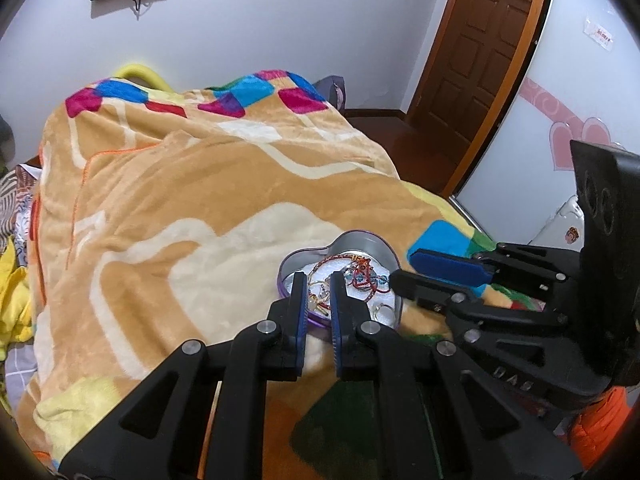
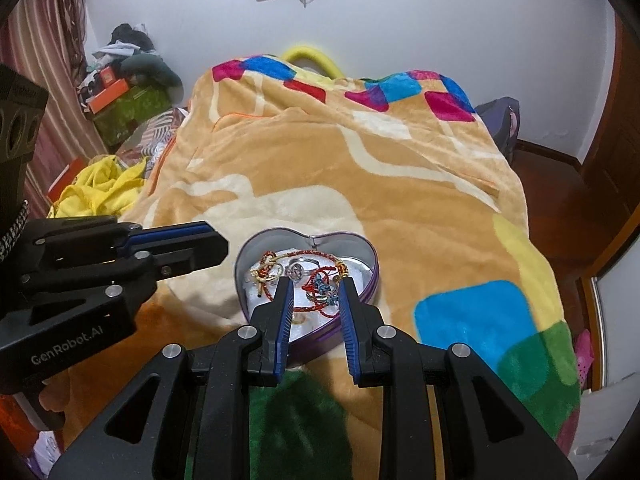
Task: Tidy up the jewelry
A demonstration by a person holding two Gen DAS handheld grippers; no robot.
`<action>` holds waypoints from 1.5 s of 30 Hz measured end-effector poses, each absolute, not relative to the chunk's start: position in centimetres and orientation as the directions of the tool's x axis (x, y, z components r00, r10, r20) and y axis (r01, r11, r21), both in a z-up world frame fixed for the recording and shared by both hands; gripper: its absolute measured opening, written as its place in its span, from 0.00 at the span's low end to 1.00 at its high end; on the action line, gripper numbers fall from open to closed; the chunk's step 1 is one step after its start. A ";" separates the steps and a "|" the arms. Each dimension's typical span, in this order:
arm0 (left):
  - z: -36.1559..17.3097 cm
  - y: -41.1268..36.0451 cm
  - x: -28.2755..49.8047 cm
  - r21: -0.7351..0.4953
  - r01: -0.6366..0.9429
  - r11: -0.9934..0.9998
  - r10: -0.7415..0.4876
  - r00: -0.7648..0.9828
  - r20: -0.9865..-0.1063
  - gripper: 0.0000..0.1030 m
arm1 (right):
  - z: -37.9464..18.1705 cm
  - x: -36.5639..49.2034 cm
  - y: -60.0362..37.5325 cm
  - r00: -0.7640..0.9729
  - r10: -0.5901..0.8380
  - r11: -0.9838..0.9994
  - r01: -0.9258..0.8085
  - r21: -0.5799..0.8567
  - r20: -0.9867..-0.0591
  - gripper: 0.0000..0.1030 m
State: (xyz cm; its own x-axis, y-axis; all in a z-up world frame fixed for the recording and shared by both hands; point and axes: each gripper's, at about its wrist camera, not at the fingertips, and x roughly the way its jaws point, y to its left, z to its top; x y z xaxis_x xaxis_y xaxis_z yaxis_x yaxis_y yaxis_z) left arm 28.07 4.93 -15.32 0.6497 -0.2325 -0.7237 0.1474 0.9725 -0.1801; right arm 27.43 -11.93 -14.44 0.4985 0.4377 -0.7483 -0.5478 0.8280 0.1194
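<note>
A purple heart-shaped tin [image 2: 370,280] with a white lining sits on the bed blanket; it also shows in the left wrist view [image 1: 366,242]. Inside lie red and gold cord bracelets [image 2: 316,298], rings [image 2: 296,270] and other small jewelry. My right gripper [image 2: 315,284] is open and empty, its fingertips just above the tin's near half. My left gripper [image 1: 318,280] hovers over the tin's near left rim with a narrow gap between its pads and nothing in it. In the right wrist view the left gripper [image 2: 208,236] sits left of the tin and looks nearly shut.
A tan plush blanket [image 2: 380,168] with coloured squares covers the bed. Yellow clothes [image 2: 100,192] and boxes [image 2: 120,108] are piled at the left. A wooden door [image 1: 492,40] and dark wood floor are to the right of the bed.
</note>
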 end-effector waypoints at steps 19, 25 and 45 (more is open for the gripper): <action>1.8 3.2 12.3 -0.066 0.120 0.991 -0.135 0.938 -0.320 0.32 | 2.1 14.0 -16.8 0.782 0.525 0.844 -0.529 0.089 -0.336 0.20; 4.1 2.2 6.4 -0.003 0.019 1.000 -0.019 0.986 -0.167 0.61 | 5.6 7.7 -17.7 0.853 0.497 0.867 -0.496 0.046 -0.159 0.20; 3.7 1.0 0.6 -0.006 -0.040 0.999 0.039 0.993 -0.108 0.96 | 5.3 2.9 -17.3 0.914 0.392 0.920 -0.389 0.045 -0.106 0.82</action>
